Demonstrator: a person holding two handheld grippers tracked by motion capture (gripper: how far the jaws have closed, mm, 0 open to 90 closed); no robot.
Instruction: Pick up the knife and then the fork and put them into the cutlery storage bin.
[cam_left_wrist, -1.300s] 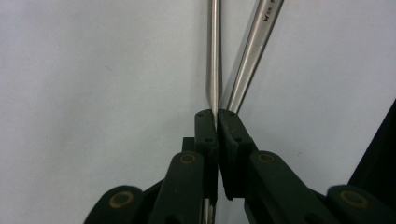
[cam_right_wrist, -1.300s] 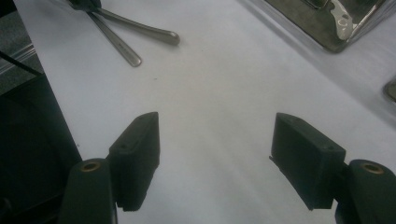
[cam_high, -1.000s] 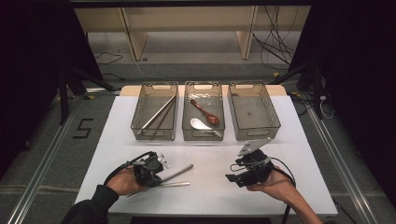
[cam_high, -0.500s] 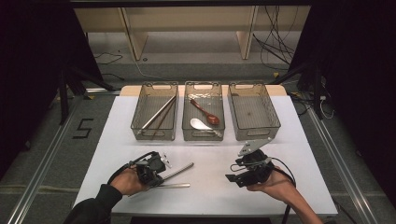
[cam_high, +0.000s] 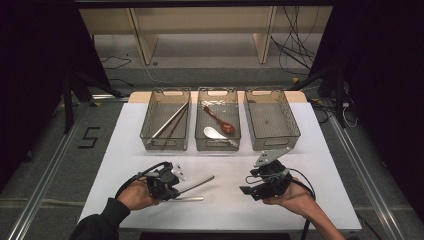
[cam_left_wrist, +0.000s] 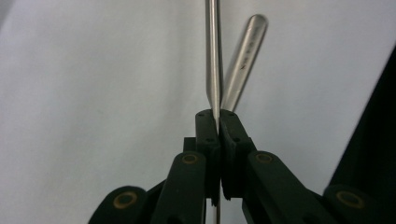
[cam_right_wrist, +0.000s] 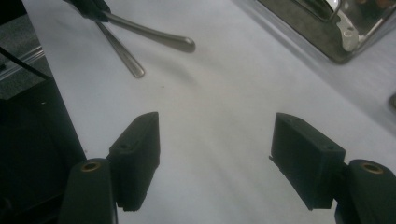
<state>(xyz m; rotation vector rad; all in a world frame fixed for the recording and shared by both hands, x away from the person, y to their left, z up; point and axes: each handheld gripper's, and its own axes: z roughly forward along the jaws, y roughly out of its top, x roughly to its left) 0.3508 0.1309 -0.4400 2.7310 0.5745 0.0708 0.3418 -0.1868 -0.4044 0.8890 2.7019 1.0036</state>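
left gripper has its jaws pinched together on a thin steel utensil, the blade-like shaft squeezed between the pads and running straight out toward twelve o'clock in the left gripper view. a second, rounder steel handle lies just beside it on the table, angling off toward one o'clock and touching or nearly touching the gripped piece near the jaw tips; which, i cannot tell. from the high view the left gripper sits at about seven o'clock on the white table, with both steel pieces fanning out from it toward three o'clock.

to do this pickup well, i would judge that the lift should go straight up and slowly, so the neighbour handle is not dragged along. the grip is thin and edge-on, so the piece may pivot; keeping the wrist level should help.

right gripper waits with its jaws spread wide over bare table, nothing between them, at about five o'clock in the high view.

beyond, at twelve o'clock, three clear bins stand in a row: the left bin holds long steel rods, the middle bin a red spoon and a white spoon, and the right bin looks empty.
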